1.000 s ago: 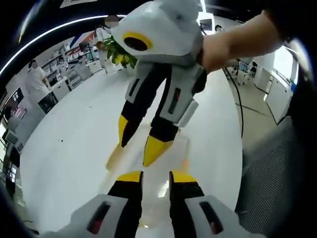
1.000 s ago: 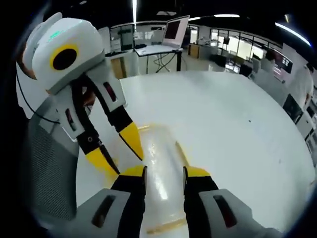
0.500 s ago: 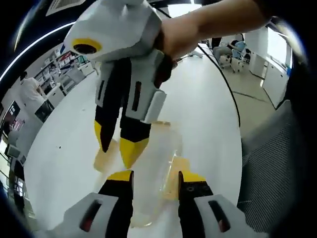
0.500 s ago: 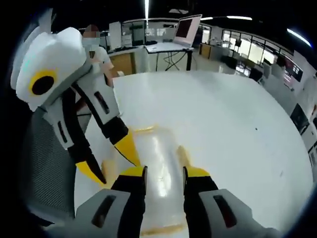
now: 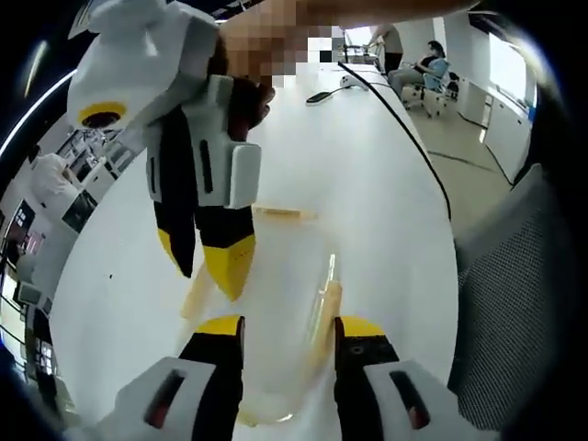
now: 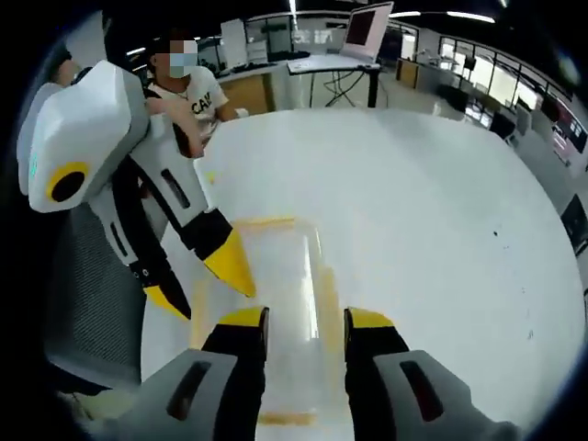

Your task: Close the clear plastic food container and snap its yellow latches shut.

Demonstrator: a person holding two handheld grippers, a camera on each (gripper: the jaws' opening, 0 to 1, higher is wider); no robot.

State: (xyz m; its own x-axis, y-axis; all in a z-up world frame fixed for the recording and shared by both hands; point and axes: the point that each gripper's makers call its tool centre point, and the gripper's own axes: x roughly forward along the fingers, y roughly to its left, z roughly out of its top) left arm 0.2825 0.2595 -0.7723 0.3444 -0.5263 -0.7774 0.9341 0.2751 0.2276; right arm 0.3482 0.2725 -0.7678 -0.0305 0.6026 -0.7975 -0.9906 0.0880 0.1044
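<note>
white table in an open office holds the clear container; both tongs apart.

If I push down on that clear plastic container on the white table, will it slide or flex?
The clear plastic food container looks thin-walled, so it probably flexes. Seemingly empty on the glossy white table, it's likely light and may skid. Its yellow latches likely swing loosely.

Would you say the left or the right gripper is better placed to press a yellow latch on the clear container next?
Probably the left gripper: in its own view a yellow latch on the clear container lies just inside one jaw tip. The right gripper points down at the opposite side, jaws open.
</note>
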